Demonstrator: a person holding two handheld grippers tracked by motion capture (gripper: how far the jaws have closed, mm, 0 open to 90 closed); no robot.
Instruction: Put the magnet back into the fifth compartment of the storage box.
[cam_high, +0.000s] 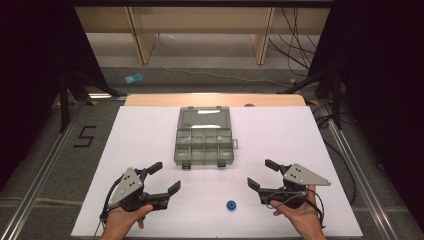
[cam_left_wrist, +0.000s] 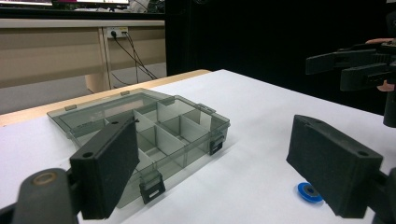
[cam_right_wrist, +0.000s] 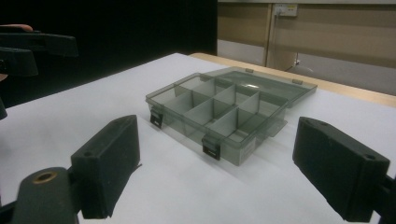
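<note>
Nearest to me in the high view are my two hands at the bottom edge, each one holding black tongs with a grey three-cornered plate on top. My left tongs sit over the near left part of the white bench. Both jaws stand wide apart and nothing is between them. My right tongs sit over the near right part of the bench. Those jaws are spread wide too, and they hold nothing.

Between the two tongs, close to the near edge, a small round blue ring lies flat on the bench. It is a bit closer to my right tongs than to my left ones, but neither touches it. In the left gripper view the same ring peeks out just beside the right jaw.

Farther off, in the middle of the bench, sits a smoky grey see-through plastic box with little walls that split it into small rooms. Its lid is open and lies flat on the far side. Two dark clasps hang on the near wall. I can't see anything in the small rooms. Both tongs point toward this box, well apart from it.
</note>
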